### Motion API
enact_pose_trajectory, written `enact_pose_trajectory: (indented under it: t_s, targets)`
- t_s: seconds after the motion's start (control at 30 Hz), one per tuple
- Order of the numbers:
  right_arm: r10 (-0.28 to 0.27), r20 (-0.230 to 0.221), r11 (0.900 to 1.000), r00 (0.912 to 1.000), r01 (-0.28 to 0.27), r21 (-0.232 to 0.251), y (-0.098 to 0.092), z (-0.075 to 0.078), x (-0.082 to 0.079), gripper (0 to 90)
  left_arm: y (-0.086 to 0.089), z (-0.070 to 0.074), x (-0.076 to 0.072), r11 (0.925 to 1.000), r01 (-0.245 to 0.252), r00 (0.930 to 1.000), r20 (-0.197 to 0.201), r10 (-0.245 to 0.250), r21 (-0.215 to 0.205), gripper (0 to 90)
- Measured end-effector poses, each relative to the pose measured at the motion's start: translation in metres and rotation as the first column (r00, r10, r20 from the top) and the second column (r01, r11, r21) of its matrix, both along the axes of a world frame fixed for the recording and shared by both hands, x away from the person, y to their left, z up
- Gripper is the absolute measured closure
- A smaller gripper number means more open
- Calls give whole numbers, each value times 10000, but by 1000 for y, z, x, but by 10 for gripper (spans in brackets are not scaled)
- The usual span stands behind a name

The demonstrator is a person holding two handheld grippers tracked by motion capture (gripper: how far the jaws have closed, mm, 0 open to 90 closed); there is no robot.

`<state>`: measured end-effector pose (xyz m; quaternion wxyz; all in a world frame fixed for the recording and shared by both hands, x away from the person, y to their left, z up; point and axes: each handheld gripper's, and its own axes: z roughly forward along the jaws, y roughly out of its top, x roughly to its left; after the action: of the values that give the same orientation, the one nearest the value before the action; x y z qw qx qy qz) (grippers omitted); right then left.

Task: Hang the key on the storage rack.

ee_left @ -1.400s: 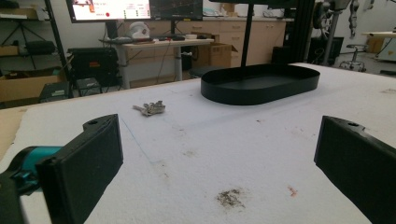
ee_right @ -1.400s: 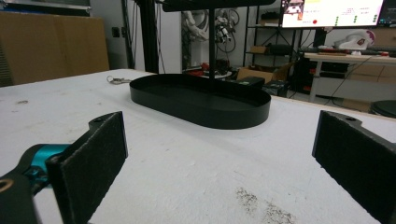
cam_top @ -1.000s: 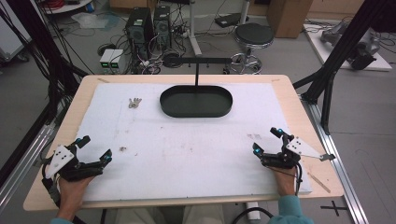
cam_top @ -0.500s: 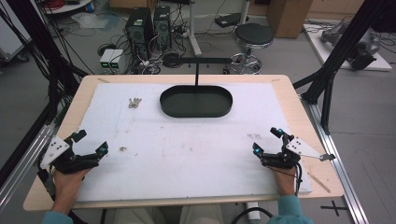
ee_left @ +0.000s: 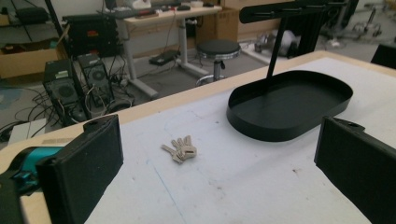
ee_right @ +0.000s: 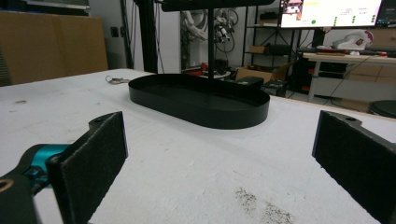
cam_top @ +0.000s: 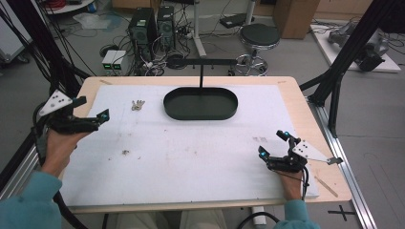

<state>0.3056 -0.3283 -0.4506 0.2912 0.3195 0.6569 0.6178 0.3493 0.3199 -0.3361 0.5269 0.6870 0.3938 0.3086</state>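
The bunch of keys [cam_top: 138,105] lies flat on the white worktop [cam_top: 191,162], just left of the black oval tray [cam_top: 200,103] and apart from it. The left gripper [cam_top: 90,112], fingers spread wide and empty, hovers left of the keys. The right gripper [cam_top: 272,144], fingers also apart, sits well right of the tray, near the worktop's front edge. No readable writing shows.
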Motion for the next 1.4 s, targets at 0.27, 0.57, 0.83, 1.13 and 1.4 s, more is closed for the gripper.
enact_pose_trajectory:
  t_s: [0.27,0.57,0.83,1.13,1.4]
  targets:
    - [-22,44,10000,10000,22,-37,0,0,0,24,-12,27,47,9955,455,9969,-674,-400,834,17]
    - [-14,12,10000,10000,14,-17,0,0,0,24,-23,41,98,9811,874,9809,-1867,-546,1724,17]
    - [-24,71,10000,10000,24,-95,0,0,0,24,-30,31,130,9697,1142,9644,-2584,-560,2160,17]
    - [-36,83,10000,10000,37,-91,1,0,0,24,-39,9,152,9491,1539,9471,-3147,-625,2748,17]
    - [-57,145,9999,9999,59,-117,1,0,0,24,-43,-5,161,9370,1754,9356,-3473,-632,3021,17]
